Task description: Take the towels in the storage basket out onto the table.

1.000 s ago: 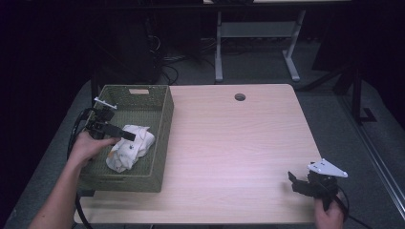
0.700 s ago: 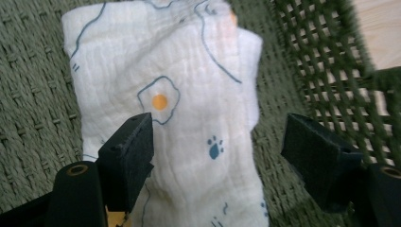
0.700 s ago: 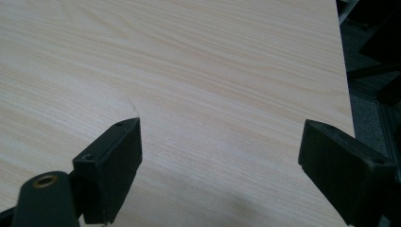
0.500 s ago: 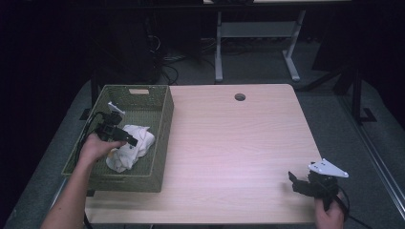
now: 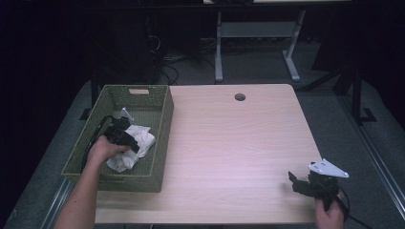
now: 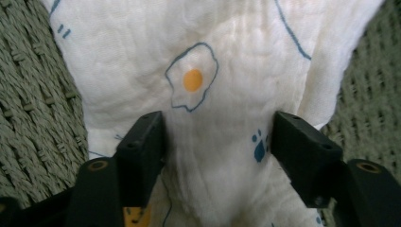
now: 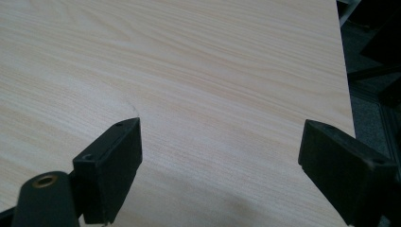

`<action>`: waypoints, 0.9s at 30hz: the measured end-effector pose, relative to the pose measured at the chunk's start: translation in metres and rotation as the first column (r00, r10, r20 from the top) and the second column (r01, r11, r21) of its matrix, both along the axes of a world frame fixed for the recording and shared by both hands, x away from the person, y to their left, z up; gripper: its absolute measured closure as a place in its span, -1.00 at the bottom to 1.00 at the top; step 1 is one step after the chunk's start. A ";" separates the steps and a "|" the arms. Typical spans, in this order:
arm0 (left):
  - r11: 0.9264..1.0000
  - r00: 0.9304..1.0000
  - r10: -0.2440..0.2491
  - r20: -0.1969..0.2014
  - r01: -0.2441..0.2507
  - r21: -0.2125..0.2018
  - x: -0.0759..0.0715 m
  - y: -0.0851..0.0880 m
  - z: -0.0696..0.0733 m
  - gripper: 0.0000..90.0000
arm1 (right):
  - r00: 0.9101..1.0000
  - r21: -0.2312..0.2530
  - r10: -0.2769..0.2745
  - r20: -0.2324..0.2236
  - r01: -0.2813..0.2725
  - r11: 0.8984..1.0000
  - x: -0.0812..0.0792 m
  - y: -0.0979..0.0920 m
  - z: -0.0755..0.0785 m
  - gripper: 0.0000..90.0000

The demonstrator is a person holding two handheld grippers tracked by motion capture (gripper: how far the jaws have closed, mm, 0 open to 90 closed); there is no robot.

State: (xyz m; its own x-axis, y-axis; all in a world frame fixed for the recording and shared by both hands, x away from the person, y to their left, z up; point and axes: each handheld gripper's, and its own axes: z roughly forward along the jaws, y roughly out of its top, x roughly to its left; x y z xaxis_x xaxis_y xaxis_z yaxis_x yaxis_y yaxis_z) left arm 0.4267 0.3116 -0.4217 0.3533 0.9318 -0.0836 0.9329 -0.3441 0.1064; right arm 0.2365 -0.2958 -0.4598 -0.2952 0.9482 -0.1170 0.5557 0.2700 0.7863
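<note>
A white cloth (image 5: 133,147) printed with a fried-egg drawing and small blue marks is seen crumpled on the floor of a green woven basket (image 5: 162,125). Its long axis is laid roughly along the basket's length, slanting from the near left of the basket floor toward the far right wall; no clear front or point can be told on the bundle. In the left gripper view, a raised fold of the cloth (image 6: 222,94) is straddled by the two black jaws, with fabric lying between them. The jaws of the left gripper (image 5: 125,136) have just been closing, yet they are still set apart on either side of the fold, and whether the pads already press on the cloth cannot be told. The gripper is held down inside the basket by the person's left hand (image 5: 102,150).

The basket is placed along the left edge of the table (image 5: 239,143), overhanging it slightly. The right gripper (image 5: 298,183) is held near the near right corner of the table, its jaws spread wide over bare wood with nothing between them.
</note>
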 end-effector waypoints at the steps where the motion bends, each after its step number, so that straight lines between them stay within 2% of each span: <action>1: 1.000 1.000 -0.006 -0.003 0.006 0.002 0.000 -0.001 -0.001 -0.16 | 1.000 0.001 0.001 -0.001 -0.001 1.000 0.000 0.000 0.000 -0.69; 4: 1.000 1.000 -0.013 -0.005 0.013 0.004 0.000 -0.002 -0.001 -0.03 | 1.000 0.003 0.000 0.000 0.000 1.000 0.000 0.000 0.000 -0.69; 6: 1.000 1.000 0.000 -0.010 0.000 0.006 -0.001 -0.002 0.000 0.02 | 1.000 0.004 -0.001 0.000 0.001 1.000 0.000 0.000 0.000 -0.69; 7: 1.000 1.000 -0.002 -0.016 0.002 -0.005 -0.001 -0.001 0.001 0.21 | 1.000 0.003 0.000 0.001 0.000 1.000 0.000 0.000 0.001 -0.69; 10: 1.000 1.000 -0.002 -0.018 0.002 -0.009 -0.001 -0.001 0.001 0.42 | 1.000 0.003 0.001 0.004 -0.001 1.000 0.000 -0.001 0.001 -0.69; 12: 1.000 1.000 0.003 -0.015 -0.003 -0.010 -0.003 -0.002 0.002 0.46 | 1.000 0.004 0.000 0.005 0.000 1.000 0.000 -0.001 0.001 -0.69; 15: 1.000 1.000 -0.025 -0.011 0.025 -0.006 -0.003 -0.003 0.003 0.53 | 1.000 0.001 0.002 0.005 -0.002 1.000 0.000 0.000 0.001 -0.69; 18: 1.000 1.000 -0.027 -0.010 0.027 -0.009 -0.003 -0.002 0.004 0.57 | 1.000 0.002 0.000 0.009 0.000 1.000 0.000 -0.001 0.001 -0.69; 22: 1.000 1.000 -0.009 -0.011 0.009 -0.028 -0.002 -0.001 0.005 0.58 | 1.000 0.003 -0.003 0.006 0.002 1.000 0.000 -0.001 0.001 -0.69; 27: 0.998 1.000 -0.012 0.000 0.012 -0.053 -0.003 0.004 0.010 0.59 | 1.000 0.007 -0.003 0.004 0.003 1.000 -0.001 -0.001 0.000 -0.69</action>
State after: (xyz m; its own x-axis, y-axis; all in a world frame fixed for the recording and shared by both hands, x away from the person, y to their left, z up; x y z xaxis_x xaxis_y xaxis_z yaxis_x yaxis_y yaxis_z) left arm 0.4234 0.3159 -0.4122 0.3644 0.9217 -0.1332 0.9287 -0.3492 0.1247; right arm 0.2357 -0.2966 -0.4595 -0.2923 0.9498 -0.1116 0.5530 0.2631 0.7906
